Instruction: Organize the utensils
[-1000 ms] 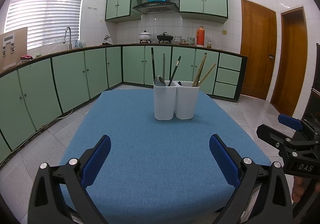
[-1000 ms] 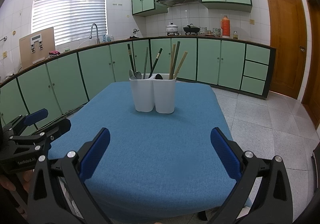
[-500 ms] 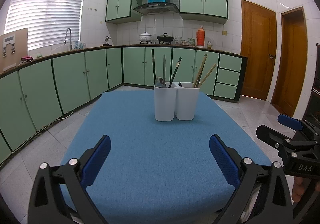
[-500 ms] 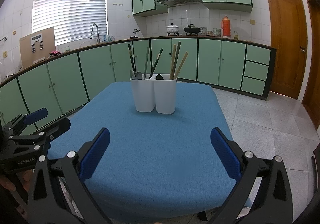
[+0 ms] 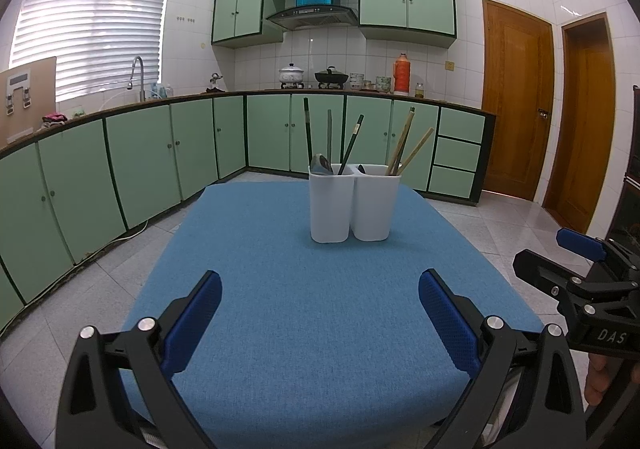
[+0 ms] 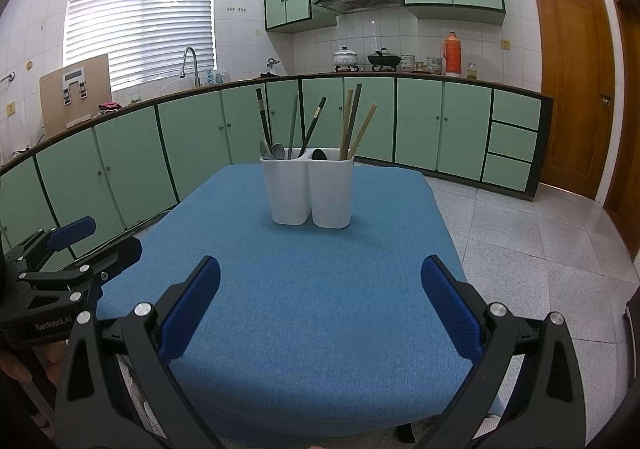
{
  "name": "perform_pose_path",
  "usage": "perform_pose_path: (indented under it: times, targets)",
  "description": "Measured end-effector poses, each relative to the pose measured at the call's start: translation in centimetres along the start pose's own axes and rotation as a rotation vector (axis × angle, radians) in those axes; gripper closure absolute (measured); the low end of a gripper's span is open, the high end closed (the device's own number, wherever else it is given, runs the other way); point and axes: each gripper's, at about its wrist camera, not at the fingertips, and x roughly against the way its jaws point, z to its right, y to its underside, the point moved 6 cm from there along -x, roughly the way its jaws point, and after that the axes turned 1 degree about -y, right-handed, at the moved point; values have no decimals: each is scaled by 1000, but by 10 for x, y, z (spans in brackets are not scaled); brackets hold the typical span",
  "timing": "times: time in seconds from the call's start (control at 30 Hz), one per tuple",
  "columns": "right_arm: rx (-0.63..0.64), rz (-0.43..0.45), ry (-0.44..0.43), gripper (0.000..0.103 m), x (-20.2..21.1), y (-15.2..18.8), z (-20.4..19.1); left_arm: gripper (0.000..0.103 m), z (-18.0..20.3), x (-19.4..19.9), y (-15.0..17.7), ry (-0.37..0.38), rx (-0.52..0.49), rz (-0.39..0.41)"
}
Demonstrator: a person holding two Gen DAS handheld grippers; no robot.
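A white two-compartment utensil holder stands on the blue table; it also shows in the right wrist view. Its left compartment holds dark chopsticks and spoons; its right one holds wooden chopsticks and a dark spoon. My left gripper is open and empty above the table's near part. My right gripper is open and empty too, beside it. Each gripper shows at the edge of the other's view.
Green floor cabinets with a countertop run along the left and back. Pots and an orange flask stand on the counter. Wooden doors are at the right. Tiled floor surrounds the table.
Both views have shifted only very slightly. The grippers stay open and the holder has not moved.
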Motion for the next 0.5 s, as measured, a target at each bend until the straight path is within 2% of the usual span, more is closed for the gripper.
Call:
perform_pose_path:
  times: [0.5]
  targets:
    - [-1,0,-1,5,1,1,0,6,-3,2,0,-3,1,-2]
